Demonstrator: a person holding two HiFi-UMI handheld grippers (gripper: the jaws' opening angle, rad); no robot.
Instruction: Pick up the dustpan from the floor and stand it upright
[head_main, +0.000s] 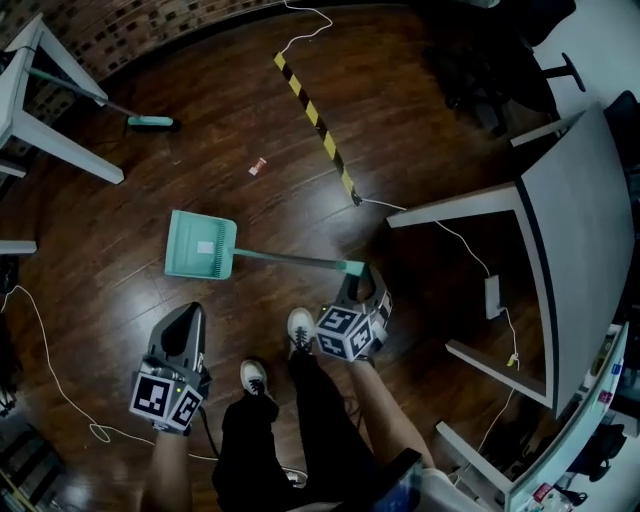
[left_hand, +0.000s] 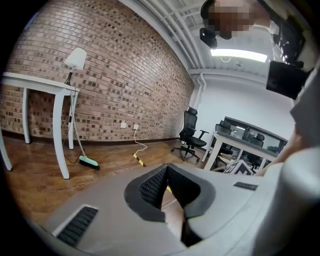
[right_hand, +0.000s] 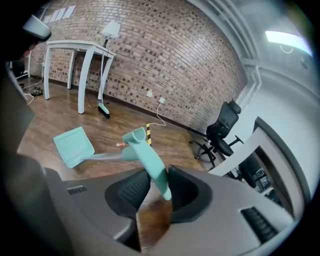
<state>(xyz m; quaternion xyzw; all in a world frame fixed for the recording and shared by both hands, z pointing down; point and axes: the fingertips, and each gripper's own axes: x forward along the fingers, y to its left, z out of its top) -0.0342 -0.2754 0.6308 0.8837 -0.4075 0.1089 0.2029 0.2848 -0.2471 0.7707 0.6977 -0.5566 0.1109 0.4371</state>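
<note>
Floor (head_main: 420, 120) still carries the pan end, so the task is partly done: grasp made, lift started, standing up is left. Dustpan (head_main: 201, 246) lies just ahead of the person's feet. Its long axis runs left to right in the head view, near flat, with the pan at left and the handle (head_main: 290, 262) pointing right. Right hand-held gripper (head_main: 360, 288) pinches the handle's grip end, raised off the floor. Left hand-held gripper (head_main: 186, 318) has its jaws pressed together, empty, beside the pan and not touching it.
</note>
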